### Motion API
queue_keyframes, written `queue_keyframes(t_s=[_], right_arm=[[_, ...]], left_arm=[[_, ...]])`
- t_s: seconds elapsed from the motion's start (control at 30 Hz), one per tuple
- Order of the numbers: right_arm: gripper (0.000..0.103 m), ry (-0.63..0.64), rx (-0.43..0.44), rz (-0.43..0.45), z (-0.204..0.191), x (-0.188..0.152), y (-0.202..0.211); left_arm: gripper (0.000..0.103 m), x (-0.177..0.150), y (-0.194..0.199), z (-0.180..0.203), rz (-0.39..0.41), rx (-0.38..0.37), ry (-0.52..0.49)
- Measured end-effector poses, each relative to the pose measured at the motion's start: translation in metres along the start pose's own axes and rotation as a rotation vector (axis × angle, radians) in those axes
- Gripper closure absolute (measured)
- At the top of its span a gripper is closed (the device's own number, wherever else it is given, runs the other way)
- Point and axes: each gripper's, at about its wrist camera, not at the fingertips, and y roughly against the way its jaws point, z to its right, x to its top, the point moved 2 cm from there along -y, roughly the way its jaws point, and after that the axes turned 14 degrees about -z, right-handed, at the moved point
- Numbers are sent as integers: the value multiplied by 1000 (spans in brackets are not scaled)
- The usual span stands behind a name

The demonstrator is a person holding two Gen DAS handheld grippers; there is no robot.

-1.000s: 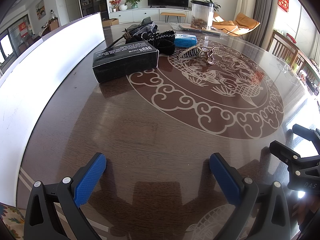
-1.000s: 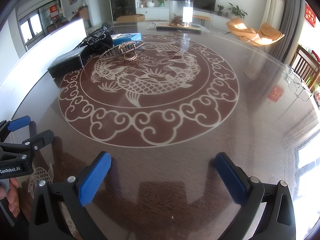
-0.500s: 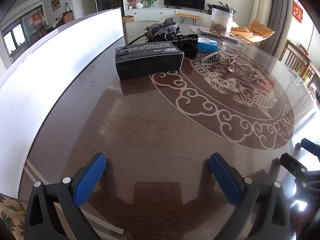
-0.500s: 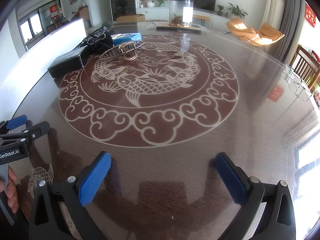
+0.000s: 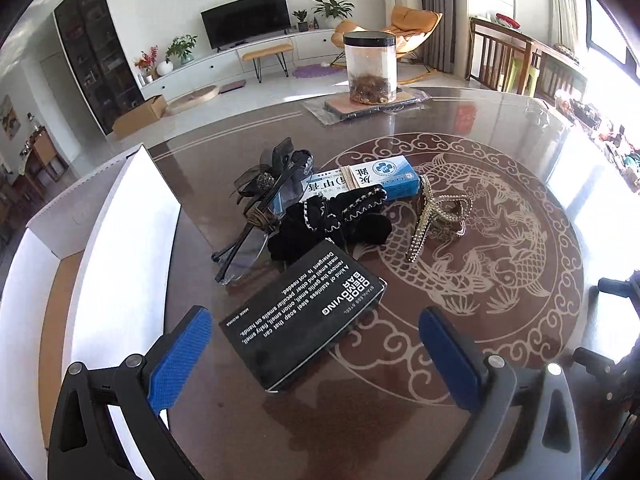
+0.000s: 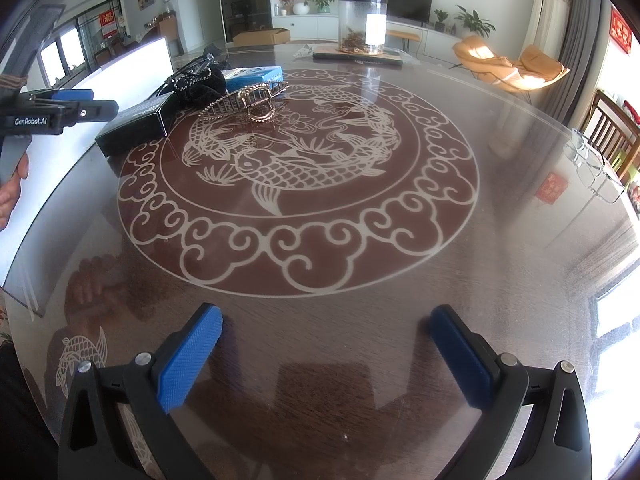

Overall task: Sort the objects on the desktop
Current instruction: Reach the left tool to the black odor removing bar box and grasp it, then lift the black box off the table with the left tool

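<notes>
Black box (image 5: pixel 304 320) against scrunchie (image 5: pixel 332 224), glasses (image 5: pixel 256 224) beside.

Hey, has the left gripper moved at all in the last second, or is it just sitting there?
Yes. The left gripper has advanced toward the black box, which now lies between its open fingers; in the right wrist view it sits farther up the table.

The left wrist view looks down from close above the black box (image 5: pixel 304 316) toward the television wall, while the right wrist view sits low and farther back over the worktop (image 6: pixel 320 280), both sharing the box, hair clip (image 6: pixel 248 100) and jar (image 5: pixel 370 68).
</notes>
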Motion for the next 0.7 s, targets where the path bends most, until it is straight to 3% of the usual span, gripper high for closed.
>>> queue_keyframes(t_s=[0.17, 0.3, 0.43, 0.47, 0.53, 0.6, 0.7], right_arm=[[0, 0, 0, 0, 0, 0, 0], [0, 0, 0, 0, 0, 0, 0], [0, 0, 0, 0, 0, 0, 0], [0, 0, 0, 0, 0, 0, 0], [0, 0, 0, 0, 0, 0, 0], [0, 0, 0, 0, 0, 0, 0], [0, 0, 0, 0, 0, 0, 0]], left_arm=[[0, 19, -31, -7, -37, -62, -62], [0, 20, -44, 7, -30, 1, -148], [0, 8, -61, 21, -89, 30, -259], [1, 7, -59, 18, -72, 14, -238], [29, 8, -58, 3, -78, -23, -137], [44, 5, -55, -6, -77, -48, -29], [45, -15, -49, -5, -66, -15, 123]])
